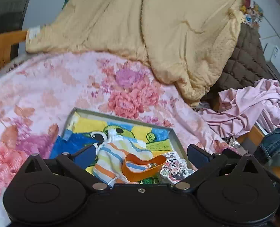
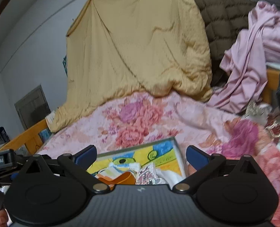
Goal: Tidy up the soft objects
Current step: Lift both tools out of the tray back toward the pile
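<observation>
A shallow grey tray with a bright cartoon lining lies on the floral pink blanket. In it rest a striped drawstring pouch, an orange band and a cartoon-printed soft piece. My left gripper hangs open above the tray, nothing between its blue pads. In the right wrist view the tray, the orange band and the printed piece show below my right gripper, which is open and holds nothing.
A large yellow quilt is heaped at the back against the wall. A brown quilted cover and a crumpled pink sheet lie to the right. Denim cloth and a wooden bed rail sit at the edges.
</observation>
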Tool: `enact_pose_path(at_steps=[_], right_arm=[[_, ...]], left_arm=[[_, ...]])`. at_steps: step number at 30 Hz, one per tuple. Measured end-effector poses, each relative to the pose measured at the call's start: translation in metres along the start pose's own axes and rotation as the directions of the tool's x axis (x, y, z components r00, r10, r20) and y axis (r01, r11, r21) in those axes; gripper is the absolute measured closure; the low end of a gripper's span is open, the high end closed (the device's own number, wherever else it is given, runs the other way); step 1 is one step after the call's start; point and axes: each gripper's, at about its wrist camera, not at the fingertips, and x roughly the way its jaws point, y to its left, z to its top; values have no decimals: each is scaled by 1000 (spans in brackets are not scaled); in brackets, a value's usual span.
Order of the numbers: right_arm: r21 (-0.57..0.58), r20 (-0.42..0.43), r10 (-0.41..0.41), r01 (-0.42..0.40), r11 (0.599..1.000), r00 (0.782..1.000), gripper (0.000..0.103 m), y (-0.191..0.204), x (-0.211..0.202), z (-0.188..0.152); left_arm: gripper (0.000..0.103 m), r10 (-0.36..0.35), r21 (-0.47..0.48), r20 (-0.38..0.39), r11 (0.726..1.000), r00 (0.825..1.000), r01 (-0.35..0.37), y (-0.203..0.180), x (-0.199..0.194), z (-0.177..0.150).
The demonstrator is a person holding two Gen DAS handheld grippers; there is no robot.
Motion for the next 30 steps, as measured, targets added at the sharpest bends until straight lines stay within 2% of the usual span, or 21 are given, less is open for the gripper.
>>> enact_pose_path(at_steps=[7, 20, 24, 30], right_arm=[[-45, 66, -12, 15, 999, 998, 0, 15, -48, -4], [-80, 146, -33, 45, 996, 989, 0, 30, -120, -42], [-94, 122, -41, 52, 994, 992, 0, 35, -131, -56], [-119, 26, -33, 36, 992, 999, 0, 42, -136, -77]], left_arm=[[1, 4, 44, 73, 999, 997, -7, -8, -53, -13], [1, 33, 68, 104, 997, 994, -41, 10, -125, -56], [1, 37, 85, 102, 995, 994, -46, 19, -139, -70], [1, 56, 136, 53, 989, 997, -63, 30, -145, -96]])
